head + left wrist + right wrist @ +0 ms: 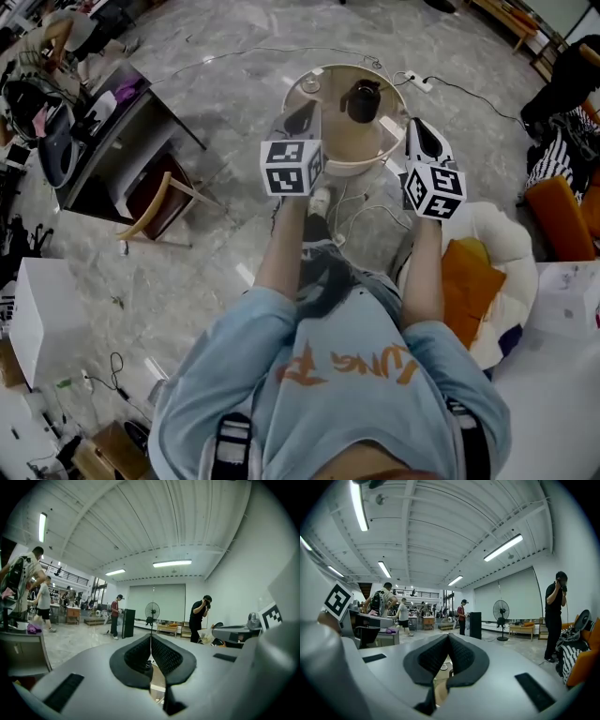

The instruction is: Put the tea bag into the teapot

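Left tool [151, 635] and right tool [448, 635] closed, empty, near round tan table [352, 141] with dark teapot [364, 100].

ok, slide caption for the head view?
Left hand-held gripper and right hand-held gripper, both shut and empty, poised before the dark teapot on a small round table.

A grey marbled floor [234, 66] spreads under a small round table [342, 141], with cables [469, 94] trailing across it. Toward the floor's left edge stand a dark desk [127, 141] and a wooden chair [155, 202] — at its right, a cream armchair [511, 253] with an orange cushion [464, 277]. Overhead, a white ribbed ceiling [154, 522] carries strip lights [172, 563]; a standing fan [151, 610] and a black cabinet [128, 623] stand before a pale roller door [157, 599].
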